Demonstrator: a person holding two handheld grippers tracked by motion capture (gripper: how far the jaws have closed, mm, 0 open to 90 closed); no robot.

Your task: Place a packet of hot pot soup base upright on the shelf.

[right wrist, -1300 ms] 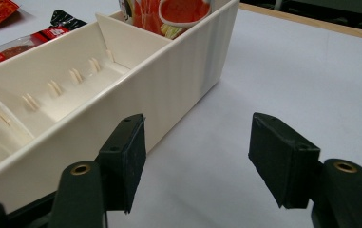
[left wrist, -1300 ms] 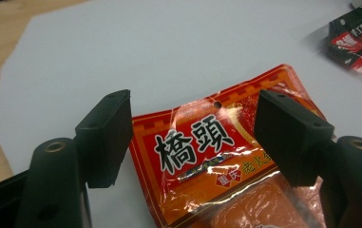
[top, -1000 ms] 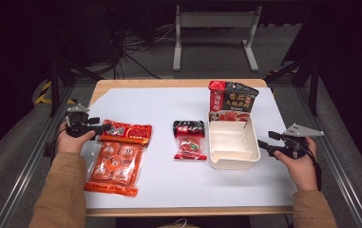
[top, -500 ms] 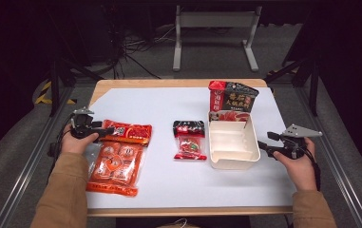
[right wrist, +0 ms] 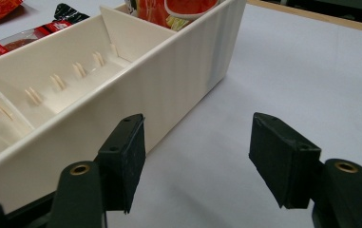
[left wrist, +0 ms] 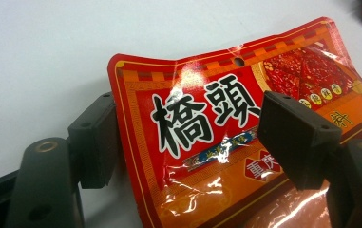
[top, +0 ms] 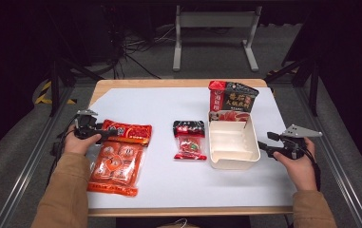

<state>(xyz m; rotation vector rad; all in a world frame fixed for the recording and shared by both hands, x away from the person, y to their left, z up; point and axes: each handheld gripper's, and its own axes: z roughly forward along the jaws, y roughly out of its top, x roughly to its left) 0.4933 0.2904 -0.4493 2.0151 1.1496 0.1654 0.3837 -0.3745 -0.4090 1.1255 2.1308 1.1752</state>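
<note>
Since the earlier frame, the left tongs (top: 106, 135) have shifted slightly along the upper edge of the red sauce packet (top: 126, 133); the right tongs (top: 263, 145) have kept their place. The left tongs stand spread, straddling the packet's corner (one jaw on the bare table (top: 159, 104), the other above the printed face), with no pad pressing on it. The red sauce packet lies flat at the table's left side, overlapping the top of a larger orange pouch (top: 117, 164). It is glossy, red and orange, with large black characters and a punched hang hole. The right tongs are spread, empty, just beside the cream divided tray (top: 231, 164).
</note>
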